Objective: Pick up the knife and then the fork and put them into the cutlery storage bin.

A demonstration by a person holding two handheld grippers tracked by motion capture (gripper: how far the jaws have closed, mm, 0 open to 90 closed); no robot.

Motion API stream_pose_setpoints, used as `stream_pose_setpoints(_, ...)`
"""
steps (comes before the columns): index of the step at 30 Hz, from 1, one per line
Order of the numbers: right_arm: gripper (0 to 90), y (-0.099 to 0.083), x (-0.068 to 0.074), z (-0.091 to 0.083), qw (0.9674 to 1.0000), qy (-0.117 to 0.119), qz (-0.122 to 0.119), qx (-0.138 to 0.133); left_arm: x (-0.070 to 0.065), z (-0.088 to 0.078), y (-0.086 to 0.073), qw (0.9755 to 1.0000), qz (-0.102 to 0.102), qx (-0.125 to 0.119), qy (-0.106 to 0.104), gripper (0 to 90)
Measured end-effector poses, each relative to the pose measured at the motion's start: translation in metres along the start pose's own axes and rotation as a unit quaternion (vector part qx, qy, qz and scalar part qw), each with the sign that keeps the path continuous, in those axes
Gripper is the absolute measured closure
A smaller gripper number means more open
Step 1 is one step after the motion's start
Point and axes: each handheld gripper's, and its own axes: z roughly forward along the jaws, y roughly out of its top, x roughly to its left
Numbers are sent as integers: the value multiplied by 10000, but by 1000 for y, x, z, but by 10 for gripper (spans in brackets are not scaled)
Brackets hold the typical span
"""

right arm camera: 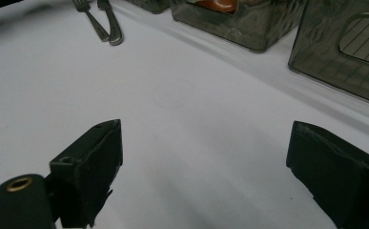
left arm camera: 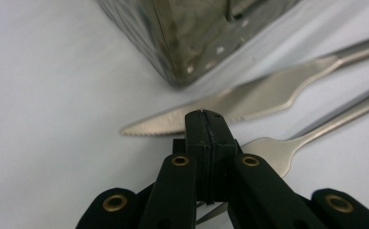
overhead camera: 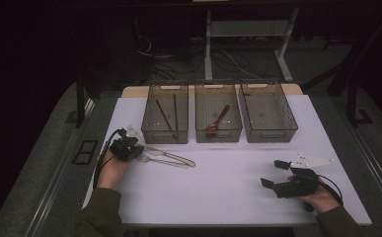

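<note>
A metal knife [left arm camera: 249, 100] and a metal fork [left arm camera: 287, 143] lie side by side on the white table [overhead camera: 218, 192], in front of the left bin [overhead camera: 165, 134]. My left gripper [overhead camera: 140, 153] rests over their near ends, and its jaws [left arm camera: 206, 119] are pressed together. The fork's head passes under the tips; I cannot tell whether it is pinched. My right gripper [overhead camera: 273, 173] rests at the table's front right, jaws wide apart with bare table between them [right arm camera: 206, 157]. From there the fork [right arm camera: 89, 16] and knife [right arm camera: 110, 24] show far off.
Three dark wire bins stand in a row at the back. The left one holds two dark chopsticks [overhead camera: 166, 114], the middle bin [overhead camera: 218, 134] a red spoon [overhead camera: 219, 121], and the right bin [overhead camera: 270, 134] holds nothing visible.
</note>
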Motion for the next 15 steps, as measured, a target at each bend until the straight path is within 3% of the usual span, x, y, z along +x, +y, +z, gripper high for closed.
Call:
stream_pose_setpoints(3, 122, 0, 0, 0, 10000, 1, -7, -5, -2, -2, -1, 9999, 64, -80, -101, 892)
stream_pose_setpoints(7, 122, 0, 0, 0, 10000, -2, -3, 1, -5, 0, 2, 9984, 11, -306, -472, 892)
stream_pose_setpoints(11, 122, 0, 0, 0, 10000, 1, -14, -8, -10, 5, 3, 9965, 34, -320, -767, 892)
stream_pose_setpoints(15, 122, 0, 0, 0, 10000, 1, -17, -12, -13, 8, 2, 9965, 157, -214, -797, 893)
